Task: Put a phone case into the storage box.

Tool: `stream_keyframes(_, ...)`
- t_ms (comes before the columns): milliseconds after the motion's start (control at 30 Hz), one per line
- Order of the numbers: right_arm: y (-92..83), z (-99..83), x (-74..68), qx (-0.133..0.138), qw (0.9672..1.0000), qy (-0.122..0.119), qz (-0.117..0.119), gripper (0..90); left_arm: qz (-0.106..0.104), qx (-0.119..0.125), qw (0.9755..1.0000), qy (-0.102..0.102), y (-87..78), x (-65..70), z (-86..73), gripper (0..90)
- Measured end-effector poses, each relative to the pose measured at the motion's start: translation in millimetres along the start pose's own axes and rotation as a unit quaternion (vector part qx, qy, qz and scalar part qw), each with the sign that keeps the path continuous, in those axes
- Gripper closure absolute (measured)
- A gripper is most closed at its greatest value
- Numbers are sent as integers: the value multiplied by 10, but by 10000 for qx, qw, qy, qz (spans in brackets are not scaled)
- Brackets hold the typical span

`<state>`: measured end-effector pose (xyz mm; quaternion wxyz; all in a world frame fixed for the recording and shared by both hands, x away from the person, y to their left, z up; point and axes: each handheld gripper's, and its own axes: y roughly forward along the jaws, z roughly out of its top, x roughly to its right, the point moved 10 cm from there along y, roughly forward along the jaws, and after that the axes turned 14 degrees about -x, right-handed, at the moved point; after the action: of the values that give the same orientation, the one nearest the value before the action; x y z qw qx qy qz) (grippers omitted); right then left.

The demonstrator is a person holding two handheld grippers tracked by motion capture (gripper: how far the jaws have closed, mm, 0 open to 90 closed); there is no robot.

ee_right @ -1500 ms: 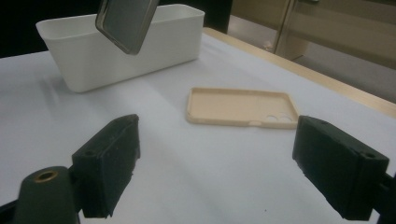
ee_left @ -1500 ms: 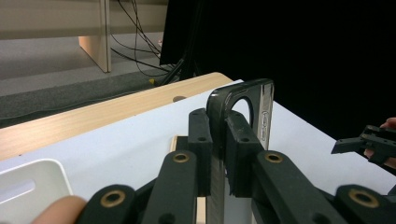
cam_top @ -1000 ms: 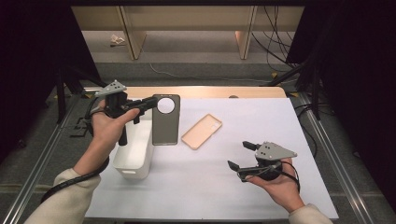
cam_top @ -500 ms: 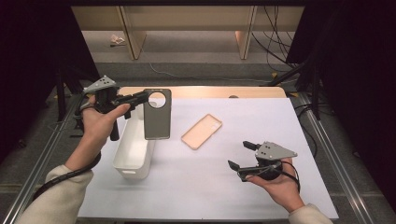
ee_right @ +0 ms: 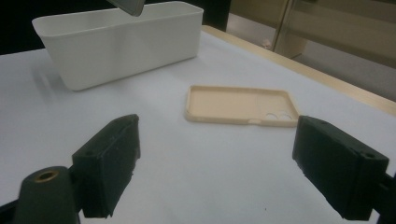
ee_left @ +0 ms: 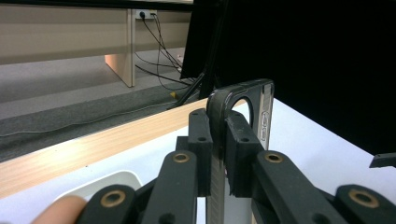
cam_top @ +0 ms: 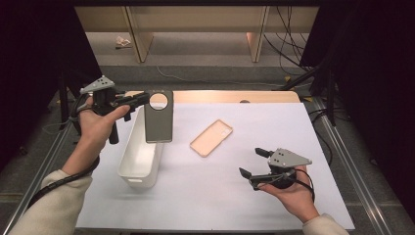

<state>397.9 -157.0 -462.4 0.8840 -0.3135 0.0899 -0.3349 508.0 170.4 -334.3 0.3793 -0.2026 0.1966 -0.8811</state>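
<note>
Far left of the high view: left gripper (cam_top: 142, 100) up off the table, jaws clamped tight on the top edge of a dark grey phone case (cam_top: 159, 117), right beside the round camera cutout. Case hanging upright, lower end dangling over the far end of the white bin (cam_top: 128, 169) and not touching it, as far as can be told. Same story in the left gripper view: both black pads pinching the thin rim of the dark grey phone case (ee_left: 243, 100), edge-on, with a corner of the white bin (ee_left: 116, 179) down low and the wooden table edge (ee_left: 93, 144) beyond.

Moving right: white bin sitting long-ways on the white mat (cam_top: 215, 196), open side up, looks empty from above. Next over, a beige phone case (cam_top: 211, 138) lying flat on the mat, inside facing up, tilted diagonally, well apart from the bin.

Further right: right gripper (cam_top: 254, 162) held low near the front of the mat, jaws spread wide, gripping nothing. In the right gripper view, gripper (ee_right: 215, 163) aimed at the beige phone case (ee_right: 240, 105), which lies out ahead between the two pads but not touched by either. White bin (ee_right: 116, 46) behind it at upper left, tip of the dark case (ee_right: 128, 5) poking in over the rim.
</note>
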Motion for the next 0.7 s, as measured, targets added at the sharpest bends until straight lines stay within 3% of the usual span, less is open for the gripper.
stream_keyframes(700,4,-3,19,14,10000,39,-30,163,175,120,9997,152,-59,-277,64,819)
